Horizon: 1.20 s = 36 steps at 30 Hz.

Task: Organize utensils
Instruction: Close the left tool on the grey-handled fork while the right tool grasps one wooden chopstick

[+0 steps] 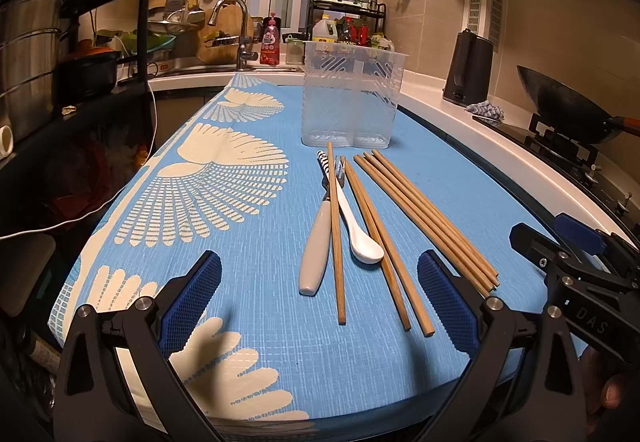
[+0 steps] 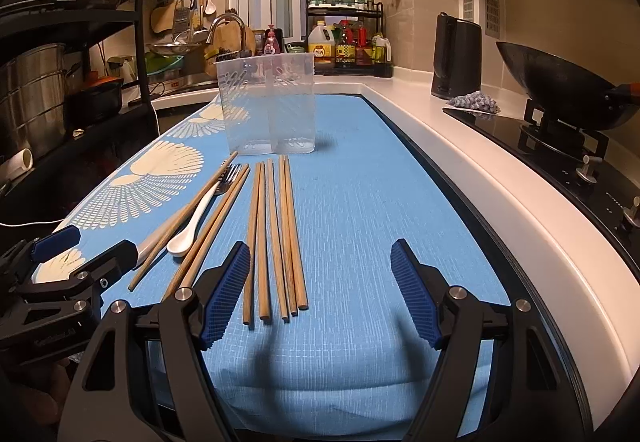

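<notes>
5 chopsticks (image 2: pixel 280 238) just beyond open jaws

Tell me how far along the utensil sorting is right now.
Nothing looks done: the clear holder stands empty on the blue cloth. Nothing is in hand; the left gripper and right gripper hover open with bare fingers. Left to go: the chopsticks, white spoon and fork all lie on the cloth.

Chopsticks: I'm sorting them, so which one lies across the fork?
The leftmost chopstick, alone apart from the rest. It crosses the fork beside the white spoon; the others lie on the blue cloth.
</notes>
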Each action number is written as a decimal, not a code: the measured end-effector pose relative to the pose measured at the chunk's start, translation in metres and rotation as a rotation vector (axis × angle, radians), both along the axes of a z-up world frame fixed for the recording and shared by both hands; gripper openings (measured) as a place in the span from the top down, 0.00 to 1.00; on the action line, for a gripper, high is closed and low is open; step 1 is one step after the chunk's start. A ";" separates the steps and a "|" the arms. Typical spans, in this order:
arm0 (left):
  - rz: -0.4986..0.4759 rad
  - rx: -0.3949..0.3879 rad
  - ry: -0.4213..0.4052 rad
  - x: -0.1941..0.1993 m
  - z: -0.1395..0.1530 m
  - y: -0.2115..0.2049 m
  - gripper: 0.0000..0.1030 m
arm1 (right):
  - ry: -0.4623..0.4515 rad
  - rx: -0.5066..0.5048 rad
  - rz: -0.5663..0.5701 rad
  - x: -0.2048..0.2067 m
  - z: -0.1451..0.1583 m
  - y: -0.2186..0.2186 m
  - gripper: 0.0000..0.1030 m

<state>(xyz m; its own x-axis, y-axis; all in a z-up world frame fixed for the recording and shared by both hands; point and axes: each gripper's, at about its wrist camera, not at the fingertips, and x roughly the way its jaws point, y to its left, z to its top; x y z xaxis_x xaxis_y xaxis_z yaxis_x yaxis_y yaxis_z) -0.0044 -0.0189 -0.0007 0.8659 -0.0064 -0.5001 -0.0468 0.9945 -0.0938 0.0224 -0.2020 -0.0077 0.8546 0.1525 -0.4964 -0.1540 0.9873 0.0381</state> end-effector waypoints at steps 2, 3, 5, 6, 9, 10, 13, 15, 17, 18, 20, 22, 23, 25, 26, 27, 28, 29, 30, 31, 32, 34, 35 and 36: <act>-0.004 0.000 -0.004 -0.001 0.000 0.000 0.09 | 0.016 0.012 -0.008 0.003 -0.002 -0.004 0.36; -0.007 -0.001 -0.007 -0.001 0.001 0.000 0.11 | 0.029 0.020 -0.008 0.006 -0.003 -0.006 0.39; -0.010 -0.010 -0.009 -0.001 0.000 0.002 0.17 | 0.048 0.042 -0.001 0.010 -0.005 -0.012 0.57; -0.012 -0.015 -0.005 -0.001 -0.001 0.003 0.23 | 0.058 0.051 0.002 0.012 -0.007 -0.015 0.61; -0.028 -0.029 0.023 0.002 -0.006 0.003 0.40 | 0.098 0.075 0.018 0.020 -0.014 -0.018 0.75; -0.032 -0.028 0.027 0.002 -0.007 0.004 0.44 | 0.111 0.084 0.028 0.024 -0.016 -0.018 0.76; -0.038 -0.025 0.032 0.003 -0.008 0.003 0.55 | 0.127 0.085 0.059 0.030 -0.020 -0.015 0.76; -0.040 -0.029 0.037 0.004 -0.009 0.003 0.59 | 0.146 0.079 0.078 0.036 -0.025 -0.011 0.76; -0.040 -0.028 0.038 0.004 -0.009 0.003 0.59 | 0.174 0.077 0.100 0.041 -0.030 -0.007 0.76; -0.039 -0.027 0.039 0.004 -0.009 0.003 0.59 | 0.186 0.066 0.105 0.042 -0.033 -0.005 0.77; -0.037 -0.026 0.041 0.004 -0.010 0.004 0.59 | 0.191 0.055 0.119 0.042 -0.034 0.000 0.78; -0.033 -0.026 0.043 0.006 -0.011 0.006 0.59 | 0.195 0.036 0.127 0.041 -0.035 0.004 0.78; -0.029 -0.029 0.045 0.008 -0.011 0.007 0.59 | 0.194 0.027 0.128 0.040 -0.036 0.005 0.79; -0.020 -0.041 0.052 0.012 -0.012 0.012 0.59 | 0.190 0.011 0.130 0.038 -0.036 0.006 0.80; -0.019 -0.047 0.058 0.015 -0.013 0.014 0.59 | 0.190 0.007 0.130 0.038 -0.036 0.007 0.81; -0.020 -0.048 0.063 0.018 -0.014 0.014 0.61 | 0.191 0.006 0.130 0.038 -0.035 0.007 0.82; -0.022 -0.047 0.069 0.021 -0.015 0.015 0.62 | 0.192 0.007 0.129 0.038 -0.035 0.006 0.83; -0.024 -0.049 0.073 0.024 -0.016 0.015 0.63 | 0.194 0.010 0.128 0.039 -0.035 0.005 0.85; -0.025 -0.050 0.079 0.026 -0.017 0.014 0.63 | 0.194 0.012 0.126 0.039 -0.035 0.004 0.86; -0.024 -0.049 0.089 0.030 -0.019 0.014 0.65 | 0.193 0.013 0.125 0.039 -0.035 0.003 0.88; -0.024 -0.047 0.097 0.032 -0.020 0.013 0.68 | 0.191 0.014 0.126 0.038 -0.035 0.002 0.90; -0.032 -0.039 0.116 0.037 -0.023 0.011 0.69 | 0.191 0.011 0.130 0.039 -0.035 0.002 0.93; -0.036 -0.031 0.124 0.039 -0.025 0.009 0.69 | 0.191 0.010 0.130 0.039 -0.035 0.002 0.93; -0.035 -0.024 0.126 0.040 -0.026 0.008 0.69 | 0.190 0.010 0.130 0.039 -0.035 0.002 0.93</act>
<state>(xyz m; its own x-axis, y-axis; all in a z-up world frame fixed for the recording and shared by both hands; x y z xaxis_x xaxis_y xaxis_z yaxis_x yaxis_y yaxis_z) 0.0358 -0.0109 -0.0270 0.7954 -0.0483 -0.6041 -0.0253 0.9933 -0.1126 0.0616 -0.1998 -0.0427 0.7186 0.2603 -0.6449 -0.2686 0.9592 0.0879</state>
